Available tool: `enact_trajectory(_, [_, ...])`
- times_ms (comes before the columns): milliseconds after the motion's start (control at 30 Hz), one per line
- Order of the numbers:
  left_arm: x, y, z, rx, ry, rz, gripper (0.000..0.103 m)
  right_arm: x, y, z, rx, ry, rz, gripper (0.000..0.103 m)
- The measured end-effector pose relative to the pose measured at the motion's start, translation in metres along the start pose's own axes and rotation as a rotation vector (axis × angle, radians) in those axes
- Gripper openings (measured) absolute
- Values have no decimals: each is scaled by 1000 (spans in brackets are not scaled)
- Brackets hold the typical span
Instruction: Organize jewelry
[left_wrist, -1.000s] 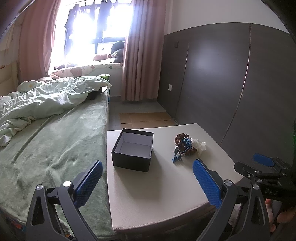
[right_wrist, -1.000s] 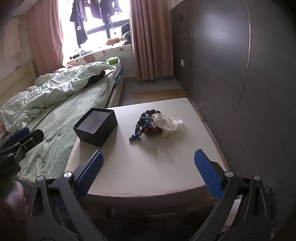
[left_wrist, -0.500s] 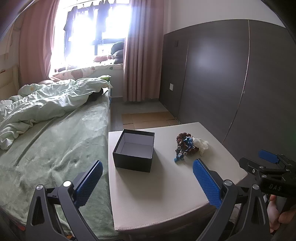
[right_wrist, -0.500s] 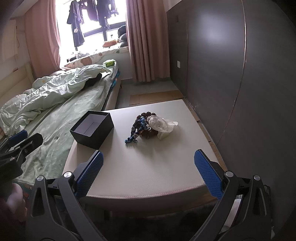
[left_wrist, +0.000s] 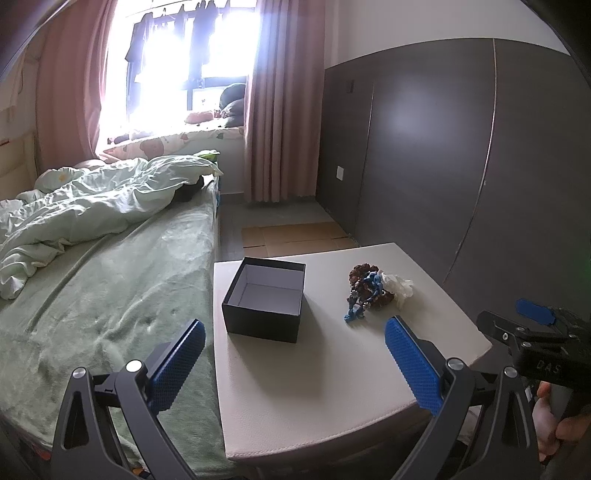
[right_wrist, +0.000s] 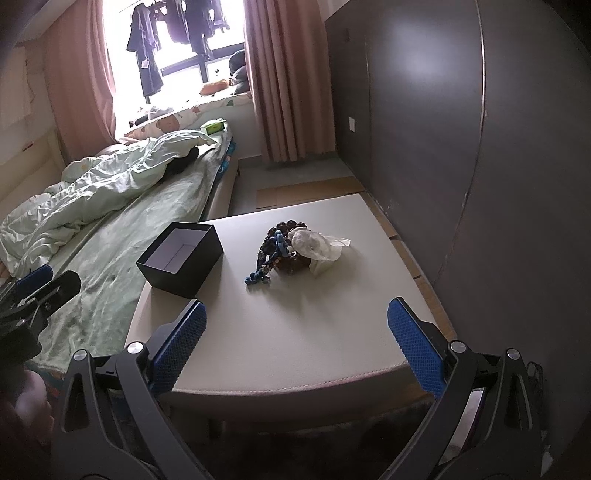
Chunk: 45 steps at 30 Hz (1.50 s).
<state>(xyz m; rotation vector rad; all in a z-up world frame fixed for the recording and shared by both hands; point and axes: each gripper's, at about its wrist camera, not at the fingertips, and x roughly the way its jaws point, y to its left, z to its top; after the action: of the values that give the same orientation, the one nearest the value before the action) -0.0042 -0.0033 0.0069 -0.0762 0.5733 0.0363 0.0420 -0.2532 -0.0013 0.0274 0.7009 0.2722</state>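
Meanwhile both grippers, left gripper and right gripper, had edged closer with jaws wide and empty, the jewelry pile untouched on the table beside the open black box.

Table: stands beside the bed, which lies to its left; wall panels run along its right. On the table, left part: open box, near the edge toward the bed. On the table, right of the box and apart from it: heap of beaded jewelry, with a crumpled wrapper touching its right side. Behind the table, on the floor: flat cardboard. On the bed, far end: rumpled duvet. Behind the bed: window flanked by curtains.
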Motion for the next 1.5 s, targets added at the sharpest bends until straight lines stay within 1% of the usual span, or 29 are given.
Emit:
enact_trajectory(633, [7, -2, 4, -5, 1, -39, 95, 4, -5, 2, 21, 2, 3, 98])
enact_trajectory(667, [8, -2, 4, -6, 3, -40, 95, 5, -6, 2, 25, 6, 7, 98])
enact_trajectory(767, [12, -3, 8, -17, 10, -59, 95, 9, -9, 4, 55, 22, 54, 98])
enact_trajectory(967, [26, -6, 20, -38, 5, -75, 95, 18, -21, 15, 84, 32, 69, 98])
enact_trajectory(1133, [42, -11, 27, -44, 11, -110, 94, 29, -43, 33, 149, 33, 89, 98])
enact_trajectory(1167, [46, -13, 27, -39, 11, -116, 93, 35, -48, 37, 169, 41, 98, 98])
enact_trajectory(1200, [50, -14, 28, -36, 16, -121, 90, 39, -51, 39, 177, 47, 102, 95])
enact_trajectory(1233, [54, -15, 29, -35, 24, -131, 88, 47, -55, 44, 193, 69, 110, 87])
enact_trajectory(1267, [59, -16, 31, -34, 33, -140, 84, 56, -57, 48, 209, 99, 119, 82])
enact_trajectory(1300, [67, -19, 35, -27, 59, -146, 81, 65, -59, 52, 232, 136, 136, 75])
enact_trajectory(1367, [78, -22, 44, -18, 95, -156, 76, 78, -62, 58, 254, 183, 153, 74])
enact_trajectory(1467, [92, -24, 60, -28, 134, -189, 66, 99, -70, 72, 289, 244, 149, 73])
enact_trajectory(1500, [98, -27, 67, -25, 152, -198, 63, 104, -75, 75, 307, 257, 151, 71])
